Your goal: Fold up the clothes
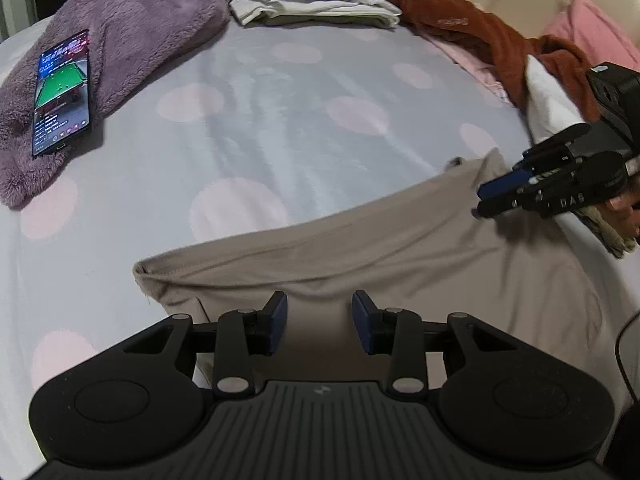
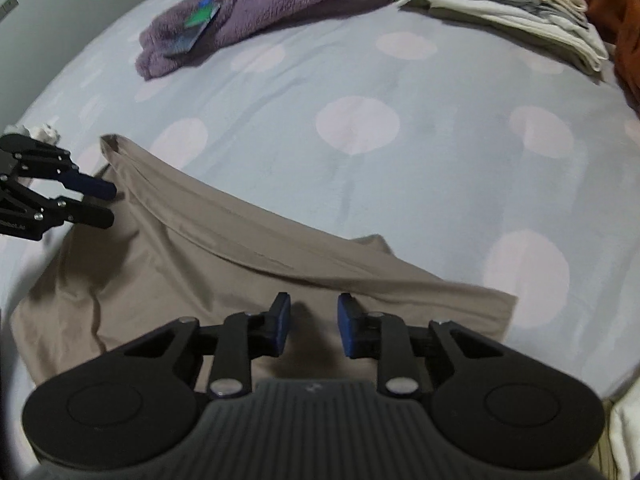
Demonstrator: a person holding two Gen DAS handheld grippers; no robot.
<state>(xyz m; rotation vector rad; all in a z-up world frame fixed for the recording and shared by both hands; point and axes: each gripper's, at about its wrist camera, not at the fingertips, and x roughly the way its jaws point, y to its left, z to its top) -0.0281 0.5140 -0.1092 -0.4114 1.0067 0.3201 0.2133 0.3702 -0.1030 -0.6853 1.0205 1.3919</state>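
Note:
A taupe garment [image 1: 360, 248] lies spread flat on the dotted bedsheet [image 1: 280, 120], its far edge folded into a long band. My left gripper [image 1: 319, 320] hovers open over its left end, with nothing between the fingers. My right gripper [image 1: 480, 200] shows at the right, above the garment's other end. In the right wrist view the same taupe garment [image 2: 200, 248] runs from left to lower right. My right gripper [image 2: 314, 322] stands open over its near edge, holding nothing. My left gripper [image 2: 111, 205] shows at the left beside the garment's folded corner, fingers apart.
A stack of folded pale clothes [image 1: 316, 0] sits at the far side of the bed. A purple fleece [image 1: 132, 28] lies at the far left with a lit phone [image 1: 62, 92] on it. A rust garment [image 1: 480, 32] and a pink pillow [image 1: 592, 28] lie at the right.

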